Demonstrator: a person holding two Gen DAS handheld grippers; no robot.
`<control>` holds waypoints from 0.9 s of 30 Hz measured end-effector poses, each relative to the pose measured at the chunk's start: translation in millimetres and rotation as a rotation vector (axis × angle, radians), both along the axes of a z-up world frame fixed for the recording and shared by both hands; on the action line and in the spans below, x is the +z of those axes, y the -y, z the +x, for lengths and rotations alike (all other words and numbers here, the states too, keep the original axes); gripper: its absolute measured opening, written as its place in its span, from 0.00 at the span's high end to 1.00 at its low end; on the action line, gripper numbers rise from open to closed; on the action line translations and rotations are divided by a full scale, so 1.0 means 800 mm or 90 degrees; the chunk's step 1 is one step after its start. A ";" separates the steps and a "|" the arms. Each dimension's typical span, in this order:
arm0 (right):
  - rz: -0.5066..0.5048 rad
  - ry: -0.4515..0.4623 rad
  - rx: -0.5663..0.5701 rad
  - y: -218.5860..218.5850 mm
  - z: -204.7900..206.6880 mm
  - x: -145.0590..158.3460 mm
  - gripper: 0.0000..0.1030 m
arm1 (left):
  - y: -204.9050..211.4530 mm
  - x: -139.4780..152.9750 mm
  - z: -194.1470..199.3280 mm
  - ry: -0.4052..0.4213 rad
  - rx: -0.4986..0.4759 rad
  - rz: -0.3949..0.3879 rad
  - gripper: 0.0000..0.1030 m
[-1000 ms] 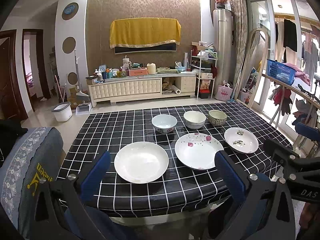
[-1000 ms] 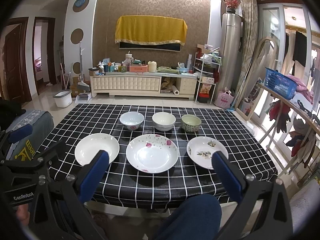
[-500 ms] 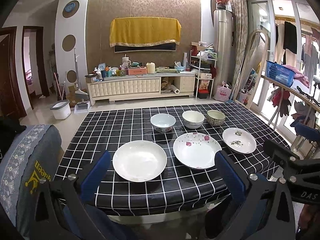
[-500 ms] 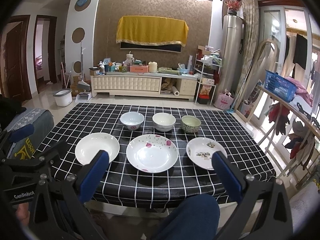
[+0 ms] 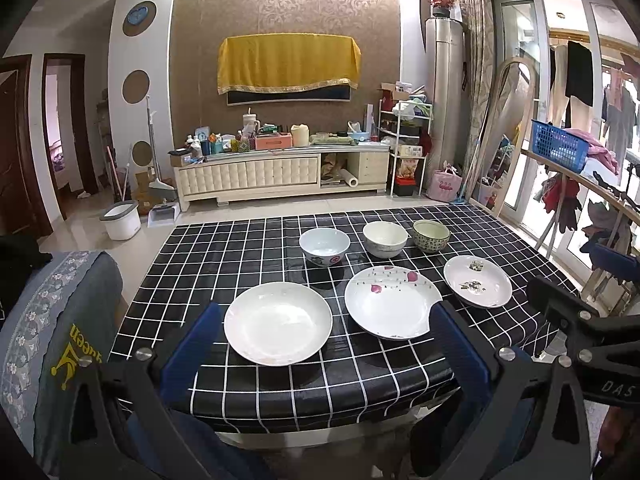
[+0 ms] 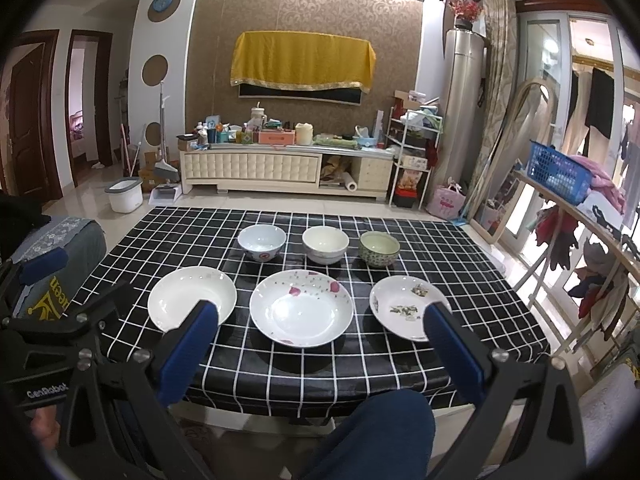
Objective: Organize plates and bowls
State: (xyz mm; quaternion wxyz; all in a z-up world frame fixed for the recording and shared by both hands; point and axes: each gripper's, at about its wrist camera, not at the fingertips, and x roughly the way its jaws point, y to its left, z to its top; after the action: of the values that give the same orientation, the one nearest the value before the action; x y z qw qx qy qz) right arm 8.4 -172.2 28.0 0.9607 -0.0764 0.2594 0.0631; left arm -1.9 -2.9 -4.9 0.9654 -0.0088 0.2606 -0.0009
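left gripper [image 5: 320, 344] spread, empty | right gripper [image 6: 320, 340] spread, empty | 3 plates [image 6: 301, 307] front row, 3 bowls [image 6: 325, 244] behind, on table [image 6: 168, 232], unmoved | both grippers slightly nearer the table than 1 s ago

Both cameras sit behind their own tongs at the near edge of the bench [image 5: 208, 264], facing across it toward the far wall. The left tongs [image 5: 322, 316] frame the plain plate; the right tongs [image 6: 320, 312] frame the middle plate. Both views share all the plates and bowls, though distances are probably distorted by the fisheye.
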 end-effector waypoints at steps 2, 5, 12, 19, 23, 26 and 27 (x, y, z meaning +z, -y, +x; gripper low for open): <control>-0.013 0.008 -0.003 -0.003 0.002 0.003 0.00 | -0.002 0.002 0.004 -0.002 -0.001 -0.003 0.00; -0.008 0.007 0.002 -0.006 0.013 0.008 0.00 | -0.003 0.005 0.014 -0.007 -0.006 -0.002 0.00; 0.008 -0.015 0.027 -0.020 0.060 0.017 0.00 | -0.023 0.017 0.052 -0.020 -0.011 -0.025 0.00; 0.020 -0.057 0.080 -0.054 0.143 0.010 0.00 | -0.063 0.015 0.124 -0.070 0.015 -0.039 0.00; 0.027 -0.093 0.132 -0.081 0.188 -0.003 0.00 | -0.086 0.007 0.170 -0.094 0.033 -0.039 0.00; 0.031 -0.124 0.164 -0.102 0.219 -0.018 0.00 | -0.104 -0.006 0.203 -0.124 0.041 -0.046 0.00; 0.028 -0.134 0.174 -0.111 0.229 -0.024 0.00 | -0.111 -0.012 0.211 -0.136 0.044 -0.049 0.00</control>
State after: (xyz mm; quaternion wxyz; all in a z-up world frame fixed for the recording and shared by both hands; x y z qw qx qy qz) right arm 191.6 -83.6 8.8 0.9121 -0.0827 0.3443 0.2066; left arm 167.1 85.8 -14.7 0.9306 -0.0553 0.3611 0.0236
